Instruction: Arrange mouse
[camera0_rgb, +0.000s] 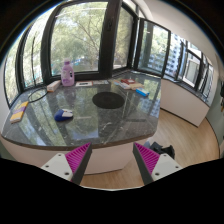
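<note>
Mouse: the small blue and white thing (63, 115) near the tabletop's front edge looks like it, though I cannot be sure; it lies well beyond the claw.
Mouse pad: a dark round mat (107, 100) sits mid-tabletop, apart from the mouse.
Claw (112, 158): released, fingers spread, holding nothing, hovering off the tabletop (120, 120).
Progress: judged barely begun; approach, grasp and placing all remain.
Surroundings: pink bottle (67, 73) by the windows.
</note>
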